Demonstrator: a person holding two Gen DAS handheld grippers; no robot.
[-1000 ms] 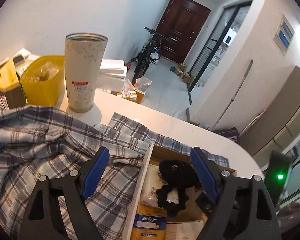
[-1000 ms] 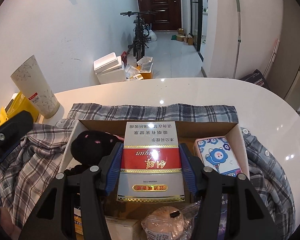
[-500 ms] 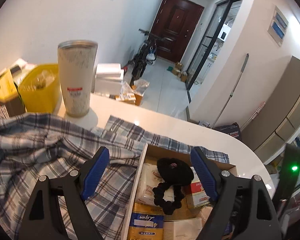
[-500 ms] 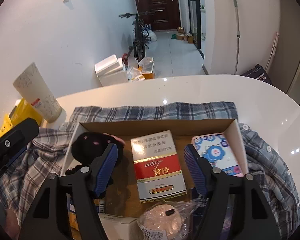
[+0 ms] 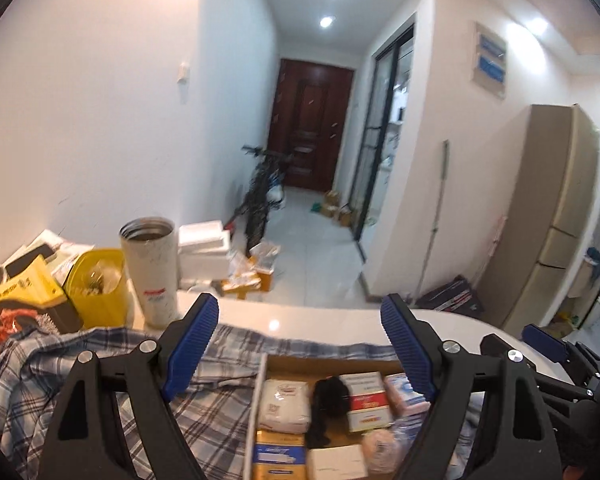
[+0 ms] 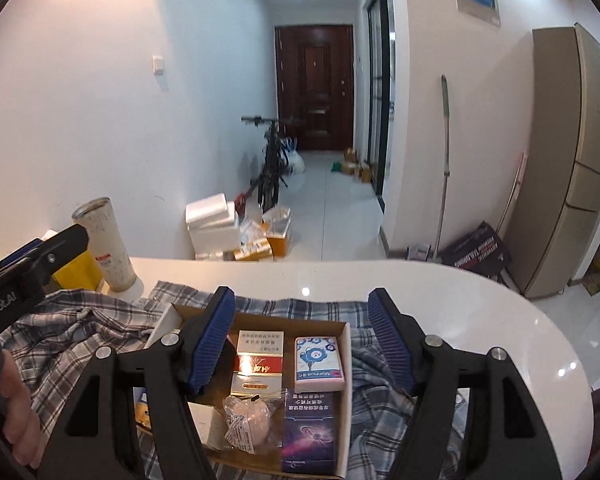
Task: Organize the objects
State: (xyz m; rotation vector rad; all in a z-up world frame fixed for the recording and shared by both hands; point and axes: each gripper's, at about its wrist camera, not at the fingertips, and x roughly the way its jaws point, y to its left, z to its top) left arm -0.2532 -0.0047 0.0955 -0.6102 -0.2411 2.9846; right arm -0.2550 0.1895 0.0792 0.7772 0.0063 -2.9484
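Observation:
An open cardboard box (image 6: 347, 360) rests on a plaid shirt (image 6: 80, 332) spread over the white table (image 6: 480, 320). A red-and-white carton (image 6: 258, 364) lies flat in the box beside a blue cartoon tissue pack (image 6: 319, 360), a dark blue box (image 6: 310, 428) and a round item in clear wrap (image 6: 248, 416). The left wrist view also shows a black scrunchie (image 5: 326, 404) and a white pack (image 5: 284, 404) in the box. My right gripper (image 6: 302, 298) hangs open above the box, holding nothing. My left gripper (image 5: 298, 308) is open and empty over the shirt and the box's left side.
A tall speckled tumbler (image 5: 152, 272) stands at the table's far left next to a yellow bin (image 5: 100, 288) and yellow packets. A hand (image 6: 16, 400) holds the left gripper's body. Beyond the table, foam boxes, a bicycle and a hallway door.
The right gripper let go of the red-and-white carton, which now lies in the box. Both grippers rose and drew back from the box, so the room fills more of each view.

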